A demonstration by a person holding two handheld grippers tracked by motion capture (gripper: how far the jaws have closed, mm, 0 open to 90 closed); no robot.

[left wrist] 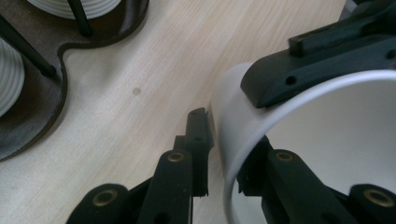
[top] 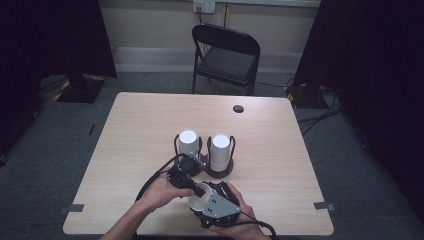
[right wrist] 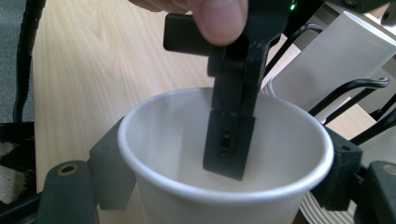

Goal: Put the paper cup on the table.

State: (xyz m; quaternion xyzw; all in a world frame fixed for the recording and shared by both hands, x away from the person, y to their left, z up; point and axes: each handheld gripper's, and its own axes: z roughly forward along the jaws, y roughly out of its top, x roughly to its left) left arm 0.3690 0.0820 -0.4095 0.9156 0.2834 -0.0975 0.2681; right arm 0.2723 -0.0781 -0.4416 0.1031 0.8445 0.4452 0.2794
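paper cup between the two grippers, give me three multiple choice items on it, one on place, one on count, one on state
1. Where is the loose paper cup?
A. on the chair
B. near the table's front edge, between the two grippers
C. on the floor

2. How many stacks of cups stand in the dark holder?
A. two
B. four
C. none

3. How does the left gripper hold the cup?
A. both jaws outside the wall
B. one jaw inside, one outside the rim
C. not touching it

Answers: 1 B, the high view shows it there, with the right gripper clamping its sides. 2 A, two white stacks stand side by side. 3 B, the rim runs between its jaws in the left gripper view.
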